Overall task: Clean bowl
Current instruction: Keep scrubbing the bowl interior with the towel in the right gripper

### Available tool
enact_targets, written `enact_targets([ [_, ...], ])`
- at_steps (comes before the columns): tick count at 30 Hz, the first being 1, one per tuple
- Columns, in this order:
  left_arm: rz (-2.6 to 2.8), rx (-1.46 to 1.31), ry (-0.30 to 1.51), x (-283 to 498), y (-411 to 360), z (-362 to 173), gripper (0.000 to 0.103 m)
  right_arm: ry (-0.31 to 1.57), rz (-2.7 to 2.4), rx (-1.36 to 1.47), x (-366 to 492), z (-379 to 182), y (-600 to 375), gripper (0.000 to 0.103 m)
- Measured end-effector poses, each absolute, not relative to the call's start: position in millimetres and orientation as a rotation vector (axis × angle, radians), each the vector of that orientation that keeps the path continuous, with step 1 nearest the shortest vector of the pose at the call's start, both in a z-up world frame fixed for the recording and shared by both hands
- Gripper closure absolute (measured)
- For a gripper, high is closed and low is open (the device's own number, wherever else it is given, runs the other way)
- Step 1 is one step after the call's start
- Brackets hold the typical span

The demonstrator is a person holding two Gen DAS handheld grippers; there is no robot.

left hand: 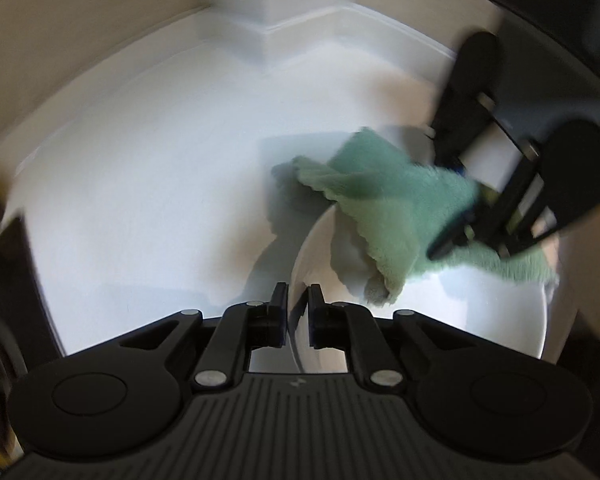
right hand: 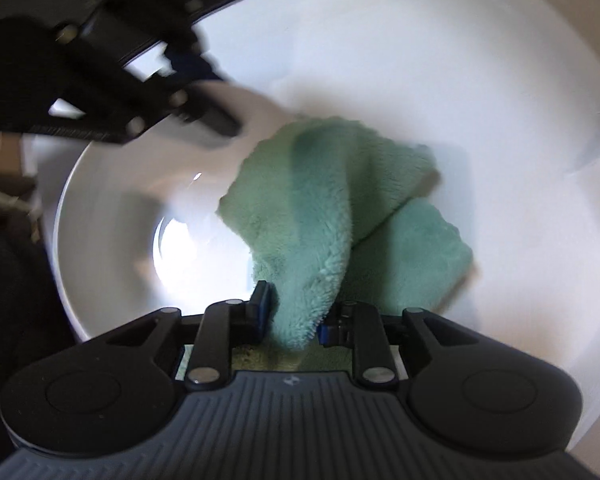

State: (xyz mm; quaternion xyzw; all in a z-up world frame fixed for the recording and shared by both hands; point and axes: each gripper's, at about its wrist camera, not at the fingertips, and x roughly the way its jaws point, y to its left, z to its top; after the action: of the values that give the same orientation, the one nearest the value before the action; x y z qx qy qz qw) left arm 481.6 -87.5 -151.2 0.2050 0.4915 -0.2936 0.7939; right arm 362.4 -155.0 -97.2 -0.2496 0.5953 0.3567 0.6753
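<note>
A: On the white worktop (left hand: pixel 148 184), where's the bowl?

B: The white bowl (right hand: pixel 112 216) sits right under both claws, near a corner where the white surface meets a raised white edge. In the left wrist view its rim curves up between the fingers of the left claw (left hand: pixel 298 300).

A: So the left claw has hold of it?

B: Yes. Its jaws are nearly together, with the bowl's rim pinched between the pads: one finger outside the wall, one inside.

A: And the right claw?

B: The right claw (right hand: pixel 294 320) points steeply down into the bowl and is closed partway on a fluffy green cloth (right hand: pixel 332 216). A fold of the cloth is squeezed between its blue-edged pads, and the rest spreads out ahead of it.

A: Where does the cloth lie?

B: Part of it rests inside the bowl, against the inner wall; part drapes over the far rim towards the worktop. The bowl's bottom shows bright and bare beside it.

A: Is the picture sharp?

B: No, both views are blurred, the opposite claw especially.
</note>
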Motion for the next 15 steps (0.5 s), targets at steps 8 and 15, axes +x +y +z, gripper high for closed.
enact_targets([
  [8,-0.65,0.421,1.04,482,-91,-150,0.095,1.204,0.769,-0.664,382,-93,-125,0.079],
  [15,-0.43,0.123,1.103,462,-67,-142,0.09,1.2,0.714,-0.527,383,-89,-148,0.081],
])
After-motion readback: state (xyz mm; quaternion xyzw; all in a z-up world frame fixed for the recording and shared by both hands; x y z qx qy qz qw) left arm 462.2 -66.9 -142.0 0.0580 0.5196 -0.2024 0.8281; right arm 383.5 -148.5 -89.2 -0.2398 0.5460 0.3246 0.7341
